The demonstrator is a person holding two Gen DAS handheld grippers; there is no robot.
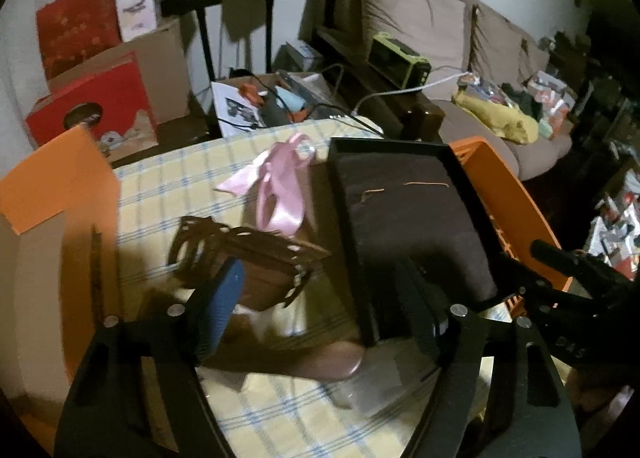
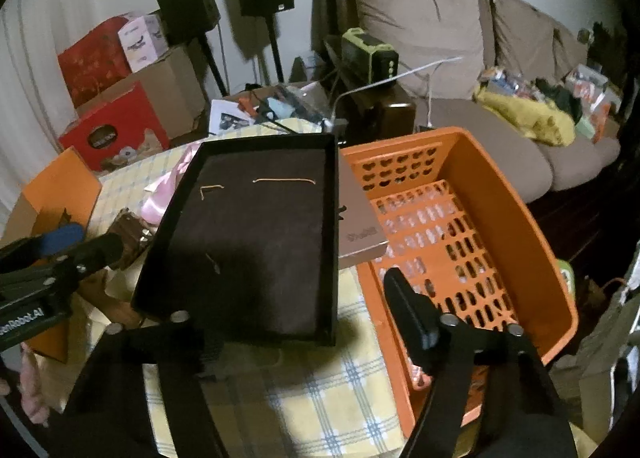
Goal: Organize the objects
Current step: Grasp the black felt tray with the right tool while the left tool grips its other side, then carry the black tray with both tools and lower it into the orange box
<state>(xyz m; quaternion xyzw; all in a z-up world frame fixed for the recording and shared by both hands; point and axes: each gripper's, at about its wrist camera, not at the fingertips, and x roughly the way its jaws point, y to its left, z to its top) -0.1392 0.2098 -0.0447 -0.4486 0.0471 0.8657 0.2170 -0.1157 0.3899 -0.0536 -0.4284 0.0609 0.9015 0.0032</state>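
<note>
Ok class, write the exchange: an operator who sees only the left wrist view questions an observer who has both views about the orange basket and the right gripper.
Operator: Is anything inside the orange basket?
Observer: Yes, a flat tan box lies at its far left side, next to the black tray.
Operator: And how do the jaws of the right gripper stand?
Observer: Open, one at the black tray's near edge, the other over the orange basket.

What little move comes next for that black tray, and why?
Probably shift the black tray rightward and lower it into the orange basket. The right gripper appears to hold the tray's near rim, tilted above the checked tablecloth, and the basket right beside it has open room.
</note>
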